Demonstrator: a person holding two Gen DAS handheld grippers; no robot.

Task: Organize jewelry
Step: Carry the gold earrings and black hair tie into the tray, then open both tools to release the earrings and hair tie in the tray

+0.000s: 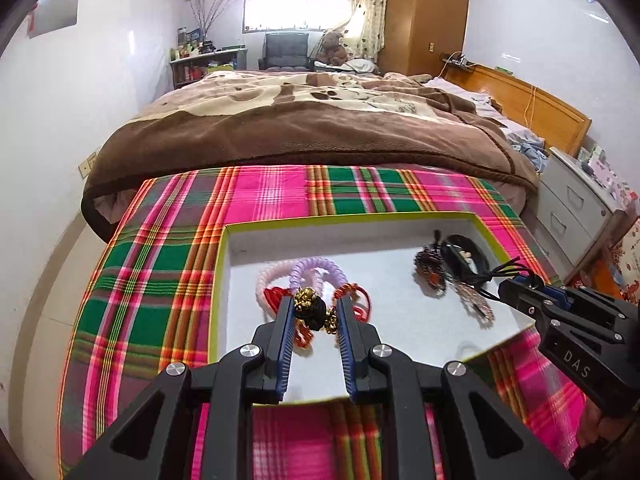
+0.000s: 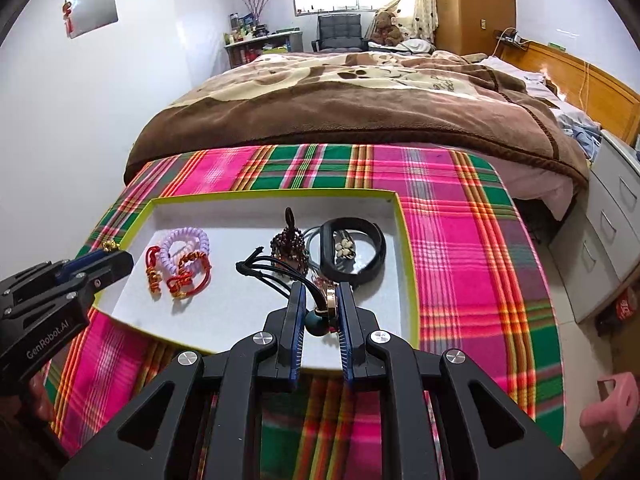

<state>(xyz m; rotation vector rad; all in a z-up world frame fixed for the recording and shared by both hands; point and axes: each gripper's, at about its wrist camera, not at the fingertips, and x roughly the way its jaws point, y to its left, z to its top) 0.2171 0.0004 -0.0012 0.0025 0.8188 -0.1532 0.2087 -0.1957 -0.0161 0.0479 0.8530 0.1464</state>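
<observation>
While over tray (image 1: 221, 280) — both grippers (image 1: 312, 308) clamping jewelry.

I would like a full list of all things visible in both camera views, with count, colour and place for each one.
tray: one, white with lime-green rim, on the plaid cloth
plaid cloth: one, pink, green and orange, under the tray
coil bands: two, lilac and pale pink, tray's left part
red cord bracelets: about two, red and gold, beside the coil bands
black band: one, black, tray's right part
dark bead bracelet: one, dark red, left of the black band
blanket: one, brown and cream, on the bed behind
drawer unit: one, white, far right
left gripper: black and blue, shut on a gold and black charm piece
right gripper: black and blue, shut on a black cord piece
</observation>
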